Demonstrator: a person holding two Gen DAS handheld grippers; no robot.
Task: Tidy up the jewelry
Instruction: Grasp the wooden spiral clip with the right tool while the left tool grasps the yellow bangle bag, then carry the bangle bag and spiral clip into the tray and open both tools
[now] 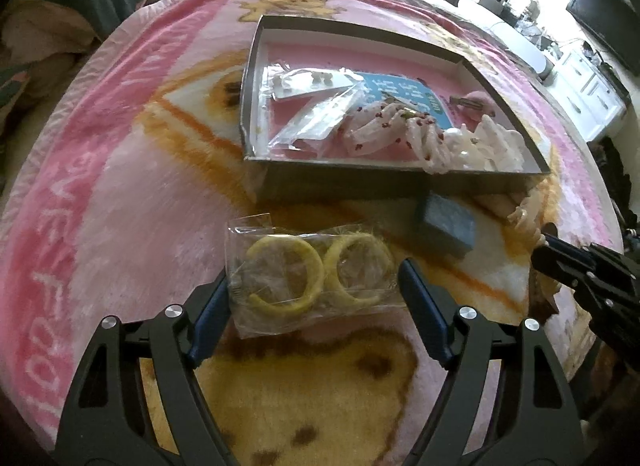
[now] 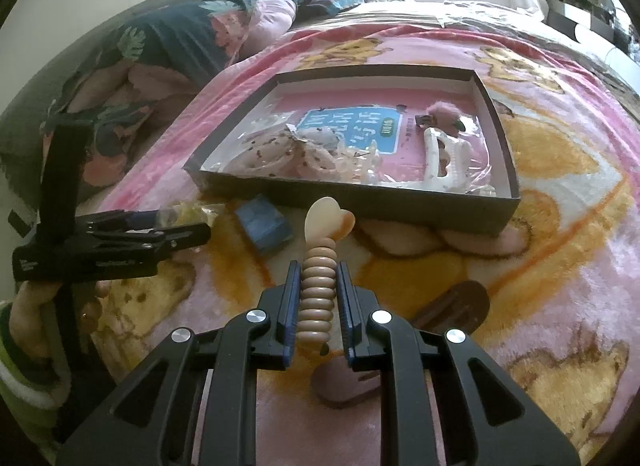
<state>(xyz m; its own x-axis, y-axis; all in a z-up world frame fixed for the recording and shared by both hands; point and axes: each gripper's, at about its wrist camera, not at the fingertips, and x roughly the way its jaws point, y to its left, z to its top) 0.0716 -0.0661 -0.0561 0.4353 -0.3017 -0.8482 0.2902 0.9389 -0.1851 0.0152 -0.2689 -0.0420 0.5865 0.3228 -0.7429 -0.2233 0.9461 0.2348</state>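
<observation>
A clear bag with two yellow hoop earrings (image 1: 310,280) lies on the pink blanket between the fingers of my left gripper (image 1: 312,286), which is open around it. My right gripper (image 2: 318,282) is shut on a beige ribbed hair clip with a heart-shaped tip (image 2: 320,266) and holds it above the blanket. A dark shallow box (image 1: 360,181) (image 2: 360,197) ahead holds white hair claws, bagged earrings and a blue card. The left gripper also shows in the right wrist view (image 2: 188,231), the right gripper in the left wrist view (image 1: 548,244).
A small blue box (image 1: 446,227) (image 2: 264,227) lies in front of the big box. Brown heart-shaped clips (image 2: 456,306) lie on the blanket near my right gripper. Pillows and bedding are at the far left; furniture stands at the right.
</observation>
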